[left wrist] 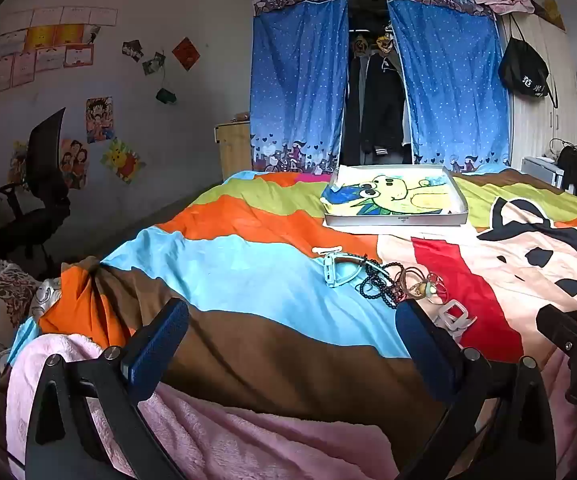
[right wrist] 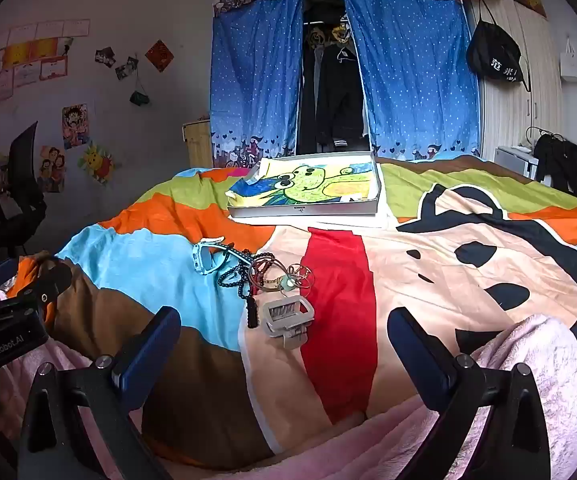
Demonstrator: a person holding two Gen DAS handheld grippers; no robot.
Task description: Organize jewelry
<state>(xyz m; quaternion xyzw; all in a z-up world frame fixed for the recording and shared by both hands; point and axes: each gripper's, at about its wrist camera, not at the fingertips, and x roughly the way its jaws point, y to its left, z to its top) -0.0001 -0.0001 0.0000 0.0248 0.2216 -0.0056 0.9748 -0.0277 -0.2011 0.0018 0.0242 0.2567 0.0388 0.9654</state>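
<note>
A small heap of jewelry lies on the colourful bedspread: a light-blue watch (left wrist: 338, 270) (right wrist: 205, 260), dark bead bracelets (left wrist: 380, 284) (right wrist: 240, 276), thin rings and bangles (left wrist: 428, 284) (right wrist: 294, 278) and a pale grey hair claw (right wrist: 288, 318) (left wrist: 454, 318). Farther back sits a shallow white box (left wrist: 396, 219) (right wrist: 304, 211) lined with a cartoon drawing. My left gripper (left wrist: 292, 320) is open, just short of the heap, its right finger beside the claw. My right gripper (right wrist: 284, 328) is open too, with the claw lying ahead between its fingers, untouched.
A pink fleece blanket (left wrist: 228, 432) (right wrist: 528, 360) covers the near edge of the bed. Beyond the bed hang blue wardrobe curtains (left wrist: 300, 88). An office chair (left wrist: 36, 200) stands at the left wall. The right gripper's body (left wrist: 576, 344) shows at the left view's edge.
</note>
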